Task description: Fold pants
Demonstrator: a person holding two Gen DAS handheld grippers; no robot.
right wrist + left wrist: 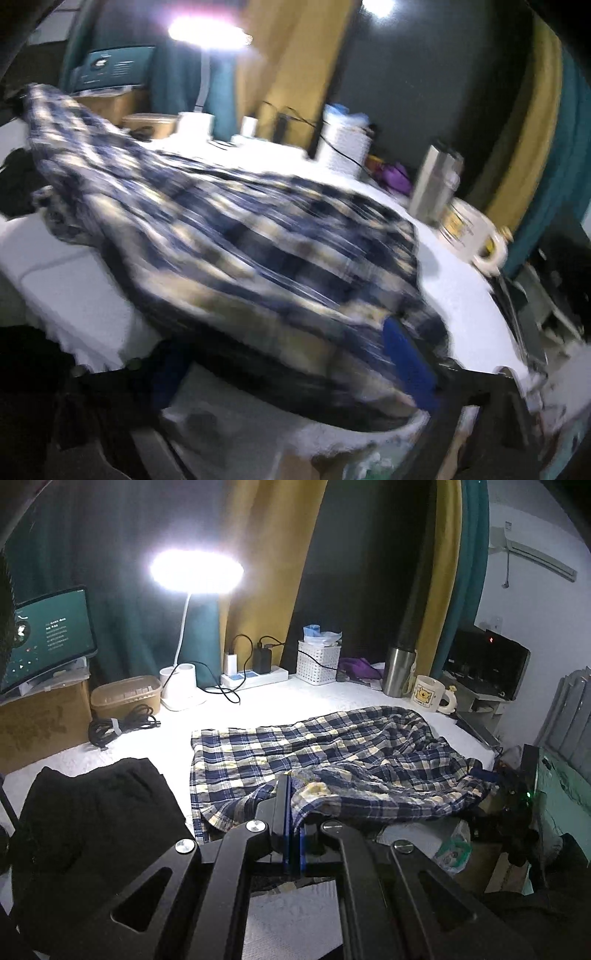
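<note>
The blue, white and yellow plaid pants [332, 753] lie spread across the white table cover [258, 705]. My left gripper [293, 805] is shut on the pants' near edge, with a fold of cloth lifted between its blue pads. The right wrist view is heavily blurred. There the pants [240, 229] drape over my right gripper [295, 369], one blue finger [410, 365] shows at the right and a dim one at the left, and cloth hides the gap between them.
A folded black garment [96, 823] lies at the left. At the back stand a lit desk lamp [195, 572], power strip [255, 677], white basket [318, 662], steel tumbler [399, 672] and cat mug [430, 694]. A tablet [48, 635] stands on a box.
</note>
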